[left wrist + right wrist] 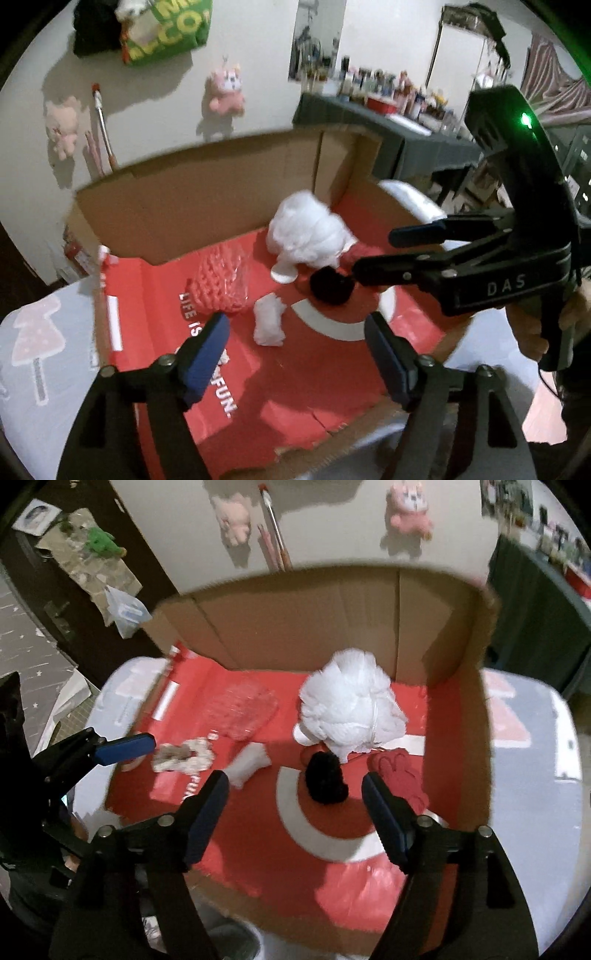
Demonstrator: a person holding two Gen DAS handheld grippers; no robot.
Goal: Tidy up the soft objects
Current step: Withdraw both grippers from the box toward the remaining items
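A cardboard box (192,206) with a red floor (258,834) holds soft things. A big white mesh puff (351,709) lies at the back, a black pompom (327,781) in front of it, a red soft piece (400,775) to its right. A small white cotton wad (269,319) and a pink knit item in clear wrap (221,282) lie left of centre. My left gripper (295,341) is open and empty above the box front. My right gripper (295,799) is open and empty above the black pompom; it also shows in the left wrist view (373,253).
The box sits on a white surface with pink tree prints (37,332). Pink plush toys (225,92) hang on the wall behind. A dark table (406,136) with bottles stands at the right. A beige and white fuzzy item (183,758) lies at the box's left side.
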